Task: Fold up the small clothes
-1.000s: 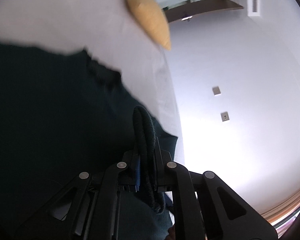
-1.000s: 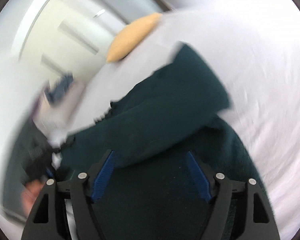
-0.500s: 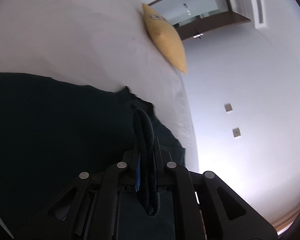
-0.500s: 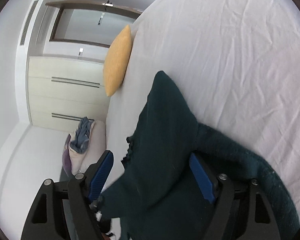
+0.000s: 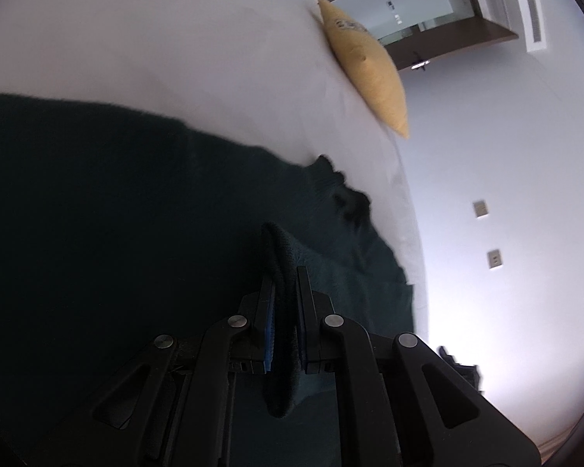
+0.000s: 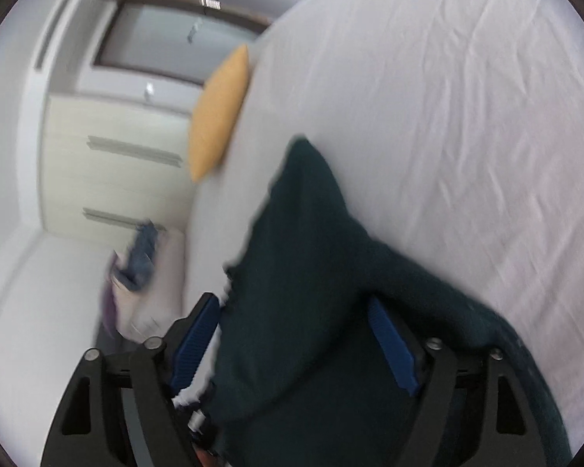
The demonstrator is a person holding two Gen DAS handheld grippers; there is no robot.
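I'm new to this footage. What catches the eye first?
A dark green garment sprawls over the white bed sheet; the left gripper is shut on a bunched fold of it. The right gripper stands open with cloth between its blue pads. A yellow cushion sits at the bed's far edge.

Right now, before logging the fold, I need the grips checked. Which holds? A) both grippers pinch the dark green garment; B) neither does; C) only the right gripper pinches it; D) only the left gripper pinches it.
D: the left gripper is clamped on a rolled edge of the dark green garment, while the right gripper stands wide open, its blue pads apart.
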